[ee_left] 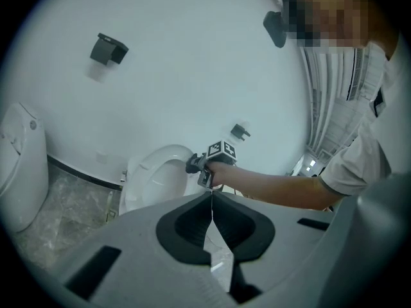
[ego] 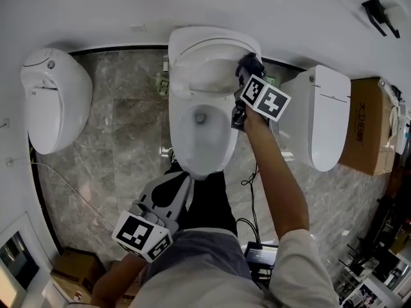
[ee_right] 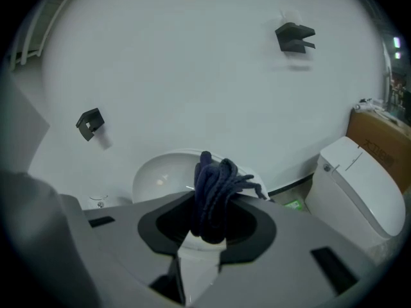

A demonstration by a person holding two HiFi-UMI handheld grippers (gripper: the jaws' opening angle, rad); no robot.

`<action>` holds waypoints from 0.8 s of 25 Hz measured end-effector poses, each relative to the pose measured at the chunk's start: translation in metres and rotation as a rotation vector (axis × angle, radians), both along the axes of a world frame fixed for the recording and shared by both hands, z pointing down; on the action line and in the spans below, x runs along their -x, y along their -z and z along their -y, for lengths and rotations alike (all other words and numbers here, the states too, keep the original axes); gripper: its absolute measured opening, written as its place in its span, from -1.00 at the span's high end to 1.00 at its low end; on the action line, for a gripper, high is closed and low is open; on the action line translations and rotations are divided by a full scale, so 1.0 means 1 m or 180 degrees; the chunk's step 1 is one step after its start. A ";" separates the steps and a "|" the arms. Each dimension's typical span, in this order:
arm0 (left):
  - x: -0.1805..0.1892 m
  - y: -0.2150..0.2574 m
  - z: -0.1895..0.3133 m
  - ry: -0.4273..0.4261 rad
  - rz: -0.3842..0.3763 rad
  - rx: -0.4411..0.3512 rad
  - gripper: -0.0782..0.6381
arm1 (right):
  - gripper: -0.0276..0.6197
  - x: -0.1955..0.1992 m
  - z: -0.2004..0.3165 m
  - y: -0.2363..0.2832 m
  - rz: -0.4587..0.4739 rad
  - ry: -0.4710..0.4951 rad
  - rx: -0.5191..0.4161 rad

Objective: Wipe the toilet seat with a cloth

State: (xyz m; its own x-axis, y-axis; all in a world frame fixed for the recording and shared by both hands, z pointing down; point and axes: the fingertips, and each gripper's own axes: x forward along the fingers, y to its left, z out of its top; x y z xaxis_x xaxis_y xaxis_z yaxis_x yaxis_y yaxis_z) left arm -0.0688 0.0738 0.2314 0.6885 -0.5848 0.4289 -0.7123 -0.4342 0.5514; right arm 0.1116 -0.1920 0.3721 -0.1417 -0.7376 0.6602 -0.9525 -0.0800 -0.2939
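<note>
Hovering over open toilet (ego: 176, 133), right gripper (ego: 247, 76) clamped on dark cloth (ee_right: 215, 185), left gripper (ee_left: 211, 204) closed, grey marble floor (ego: 122, 127), white wall (ego: 212, 5)

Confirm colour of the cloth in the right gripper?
Dark navy blue; the cloth shows best in the right gripper view.

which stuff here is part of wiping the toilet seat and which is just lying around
In the job: dark cloth, right gripper clamped on it, middle toilet.
Just about: left gripper (shut, empty), left toilet, right toilet, cardboard box, floor cables.
</note>
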 end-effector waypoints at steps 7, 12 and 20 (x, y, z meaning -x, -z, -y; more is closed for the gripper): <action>0.012 -0.014 -0.008 0.0049 0.0054 0.0123 0.76 | 0.60 0.014 0.004 0.011 -0.0047 0.0139 -0.0042; 0.021 -0.021 -0.013 0.0093 0.0106 0.0167 0.76 | 0.60 0.024 0.005 0.016 -0.0079 0.0200 -0.0077; 0.031 -0.025 -0.012 0.0174 0.0135 0.0153 0.76 | 0.60 0.038 0.008 0.020 0.0009 0.0184 -0.0110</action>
